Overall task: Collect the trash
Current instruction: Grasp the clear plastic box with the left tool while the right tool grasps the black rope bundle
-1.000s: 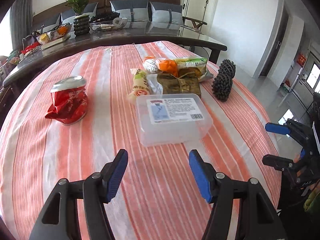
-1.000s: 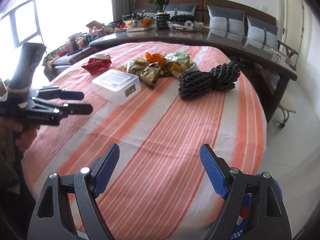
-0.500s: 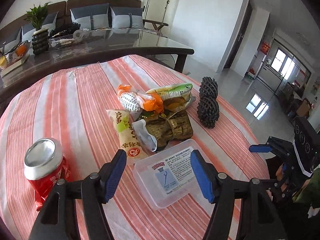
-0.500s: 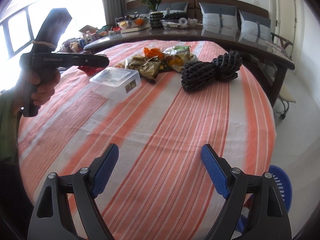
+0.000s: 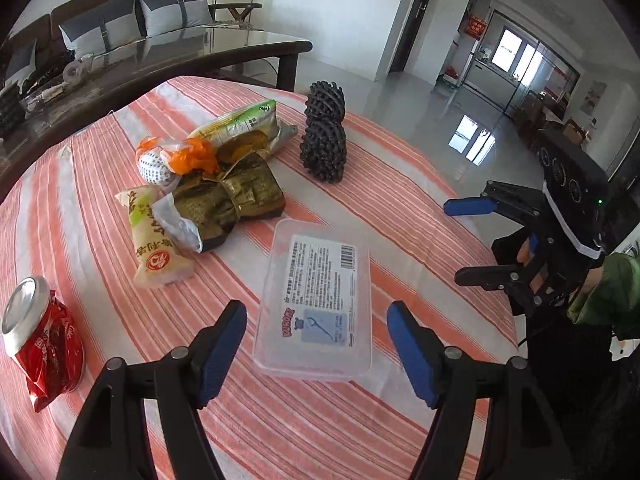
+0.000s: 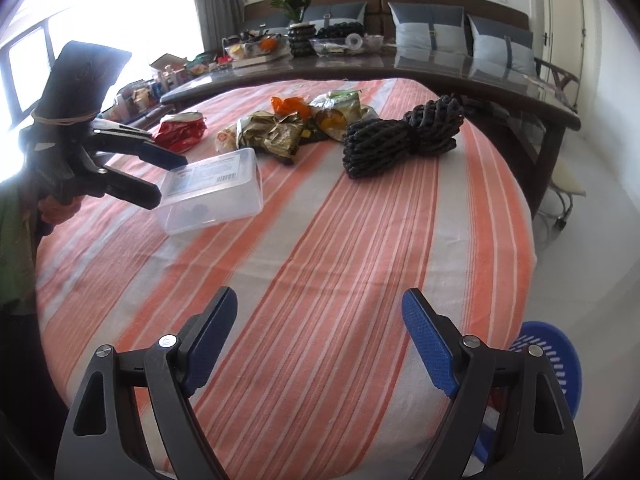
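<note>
Left gripper (image 5: 316,344) jaws spread wide, angled downward, right gripper (image 6: 318,340) jaws spread wide, held level

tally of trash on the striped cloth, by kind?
Clear plastic box: 1
Crushed red can: 1
Black foam nets: 2
Leaf-wrapped bundle: 1
Snack wrappers: 2
Orange bag with white ball: 1
Total: 8

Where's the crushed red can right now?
In the left wrist view, the crushed red can lies at the far left on the striped tablecloth, left of the left gripper and nearest the cream snack packet.
</note>
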Demonstrator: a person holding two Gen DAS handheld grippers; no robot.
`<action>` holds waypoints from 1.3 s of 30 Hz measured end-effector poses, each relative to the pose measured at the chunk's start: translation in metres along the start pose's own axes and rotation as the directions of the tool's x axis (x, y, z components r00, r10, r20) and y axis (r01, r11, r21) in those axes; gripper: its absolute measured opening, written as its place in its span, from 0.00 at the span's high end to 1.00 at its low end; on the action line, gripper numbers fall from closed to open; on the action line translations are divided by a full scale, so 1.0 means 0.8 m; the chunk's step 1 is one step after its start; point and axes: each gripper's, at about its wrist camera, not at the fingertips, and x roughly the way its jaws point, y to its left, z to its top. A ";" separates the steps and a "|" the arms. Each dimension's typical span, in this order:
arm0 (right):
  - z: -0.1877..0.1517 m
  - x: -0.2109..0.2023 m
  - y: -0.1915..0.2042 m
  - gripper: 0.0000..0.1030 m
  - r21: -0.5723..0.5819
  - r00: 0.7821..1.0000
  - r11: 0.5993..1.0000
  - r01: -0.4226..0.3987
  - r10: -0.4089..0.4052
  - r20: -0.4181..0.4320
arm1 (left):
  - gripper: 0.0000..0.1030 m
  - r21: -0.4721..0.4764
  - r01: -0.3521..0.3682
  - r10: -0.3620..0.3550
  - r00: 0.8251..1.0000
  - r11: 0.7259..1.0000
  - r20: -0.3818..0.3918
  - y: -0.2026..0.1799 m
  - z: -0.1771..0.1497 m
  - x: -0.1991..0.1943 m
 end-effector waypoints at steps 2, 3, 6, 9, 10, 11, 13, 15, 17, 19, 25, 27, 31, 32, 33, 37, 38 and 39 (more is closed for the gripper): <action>0.000 0.001 -0.001 0.17 0.000 1.000 1.000 0.008 -0.008 -0.003 | 0.28 0.028 -0.050 0.051 0.998 0.998 -0.026 -0.012 0.007 0.021; 0.000 0.000 -0.001 0.17 -0.003 1.000 1.000 0.012 -0.012 -0.003 | 0.28 0.043 -0.074 0.076 0.996 0.996 -0.041 -0.018 0.009 0.031; 0.000 -0.002 -0.007 0.17 0.000 0.999 0.999 0.034 -0.034 -0.002 | 0.28 0.070 -0.164 0.167 0.985 0.984 -0.036 -0.033 0.008 0.046; 0.002 -0.004 -0.022 0.17 0.039 0.998 0.997 0.062 -0.062 -0.001 | 0.38 -0.018 -0.199 0.199 0.980 0.980 0.002 -0.030 0.000 0.038; 0.003 -0.005 -0.029 0.17 0.058 0.998 0.996 0.069 -0.069 -0.002 | 0.38 -0.056 -0.212 0.213 0.977 0.976 0.016 -0.029 -0.006 0.034; 0.005 -0.004 -0.036 0.17 0.078 0.997 0.994 0.079 -0.079 -0.003 | 0.38 -0.094 -0.231 0.234 0.972 0.969 0.029 -0.029 -0.014 0.029; 0.013 -0.001 -0.049 0.17 0.118 0.995 0.988 0.102 -0.102 -0.006 | 0.38 -0.167 -0.281 0.292 0.956 0.945 0.043 -0.032 -0.030 0.018; 0.028 0.004 -0.060 0.17 0.164 0.993 0.979 0.121 -0.121 -0.009 | 0.38 -0.260 -0.347 0.368 0.929 0.901 0.036 -0.033 -0.044 0.007; 0.050 0.012 -0.066 0.17 0.215 0.991 0.968 0.130 -0.131 -0.010 | 0.38 -0.358 -0.368 0.403 0.915 0.858 0.025 -0.027 -0.053 -0.005; 0.076 0.024 -0.068 0.17 0.275 0.992 0.954 0.120 -0.123 -0.007 | 0.38 -0.436 -0.360 0.412 0.911 0.825 0.026 -0.020 -0.065 -0.016; 0.136 0.085 -0.081 0.17 0.496 0.992 0.858 0.129 -0.115 -0.060 | 0.38 -0.491 -0.388 0.460 0.887 0.780 0.030 -0.003 -0.083 -0.033; 0.141 0.101 -0.088 0.17 0.537 0.985 0.826 0.173 -0.141 -0.101 | 0.38 -0.503 -0.396 0.472 0.881 0.769 0.029 -0.001 -0.087 -0.038; 0.140 0.107 -0.088 0.31 0.492 0.974 0.841 0.224 -0.184 -0.130 | 0.38 -0.541 -0.371 0.459 0.888 0.755 0.032 0.007 -0.093 -0.044; 0.141 0.106 -0.086 0.50 0.464 0.976 0.859 0.215 -0.175 -0.127 | 0.38 -0.547 -0.367 0.458 0.888 0.752 0.033 0.008 -0.094 -0.045; 0.141 0.103 -0.083 0.56 0.438 0.980 0.877 0.196 -0.158 -0.122 | 0.38 -0.552 -0.367 0.459 0.888 0.749 0.032 0.009 -0.094 -0.047; 0.135 0.076 -0.056 0.61 0.264 0.982 0.949 0.172 -0.142 -0.127 | 0.38 -0.567 -0.364 0.464 0.885 0.739 0.036 0.009 -0.098 -0.054; 0.132 0.067 -0.043 0.61 0.202 0.984 0.969 0.143 -0.118 -0.131 | 0.38 -0.571 -0.364 0.465 0.884 0.736 0.036 0.008 -0.100 -0.055; 0.127 0.059 -0.028 0.61 0.134 0.987 0.986 0.103 -0.085 -0.138 | 0.38 -0.574 -0.365 0.467 0.884 0.733 0.033 0.008 -0.101 -0.056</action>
